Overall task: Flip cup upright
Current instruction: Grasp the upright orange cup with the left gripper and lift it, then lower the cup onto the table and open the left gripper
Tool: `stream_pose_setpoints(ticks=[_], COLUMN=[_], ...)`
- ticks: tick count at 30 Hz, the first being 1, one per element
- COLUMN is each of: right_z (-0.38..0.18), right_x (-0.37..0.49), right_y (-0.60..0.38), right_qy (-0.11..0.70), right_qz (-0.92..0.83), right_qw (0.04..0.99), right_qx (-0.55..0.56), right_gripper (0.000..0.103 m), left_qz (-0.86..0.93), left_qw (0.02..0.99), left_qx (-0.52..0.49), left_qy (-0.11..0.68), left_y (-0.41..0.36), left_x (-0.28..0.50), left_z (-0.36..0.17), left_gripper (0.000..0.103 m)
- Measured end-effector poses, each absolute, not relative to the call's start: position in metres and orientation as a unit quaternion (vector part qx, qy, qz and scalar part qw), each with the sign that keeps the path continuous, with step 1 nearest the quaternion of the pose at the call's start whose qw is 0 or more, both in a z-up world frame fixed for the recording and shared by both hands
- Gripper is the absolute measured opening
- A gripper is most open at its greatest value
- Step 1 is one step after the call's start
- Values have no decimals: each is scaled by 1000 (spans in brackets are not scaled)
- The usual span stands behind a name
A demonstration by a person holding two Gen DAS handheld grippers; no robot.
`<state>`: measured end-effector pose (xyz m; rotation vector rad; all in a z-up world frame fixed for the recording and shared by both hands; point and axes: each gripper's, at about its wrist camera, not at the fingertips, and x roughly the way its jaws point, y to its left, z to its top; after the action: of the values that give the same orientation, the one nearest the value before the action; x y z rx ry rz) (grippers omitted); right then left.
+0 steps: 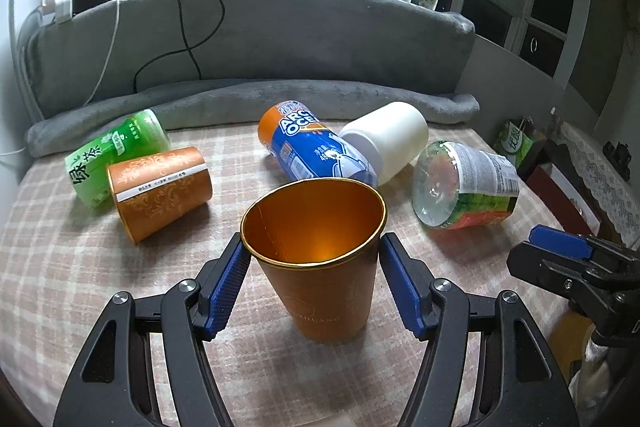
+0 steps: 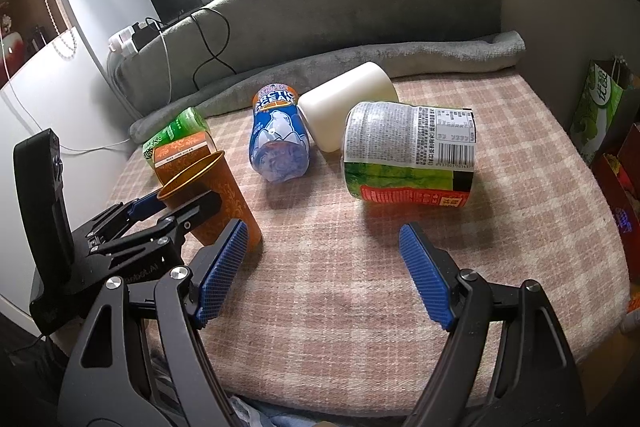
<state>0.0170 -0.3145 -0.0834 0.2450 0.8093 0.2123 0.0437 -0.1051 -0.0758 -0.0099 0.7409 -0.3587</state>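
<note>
Cup (image 1: 320,259) stands mouth-up on plaid cloth (image 1: 80,287), dead ahead between left gripper (image 1: 314,279) pads; long axis near vertical, slight lean in right view. Pads flank rim on both sides; contact or small gap, I cannot tell. Left gripper level, low, pointing at cup's upper wall. My read: flip done, release next. Right gripper (image 2: 324,271) spread wide, empty, off to cup's right, farther away. Second orange cup (image 1: 160,191) lies on side, far left.
</note>
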Motion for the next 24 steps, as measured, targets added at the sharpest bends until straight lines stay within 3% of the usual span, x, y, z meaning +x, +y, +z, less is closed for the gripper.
stream_pose_setpoints(ticks=[20,24], right_z=[-81,-80], right_x=[13,13], right_y=[-311,-310], right_qy=[390,388], right_qz=[102,102], right_qw=[907,908], right_qx=[119,119], right_gripper=[81,81], left_qz=[-224,-233], left_qw=[894,889], left_qx=[-26,-36], left_qy=[388,392], left_y=[-103,-99], left_x=[29,27], left_z=[-74,-72], left_gripper=[66,73])
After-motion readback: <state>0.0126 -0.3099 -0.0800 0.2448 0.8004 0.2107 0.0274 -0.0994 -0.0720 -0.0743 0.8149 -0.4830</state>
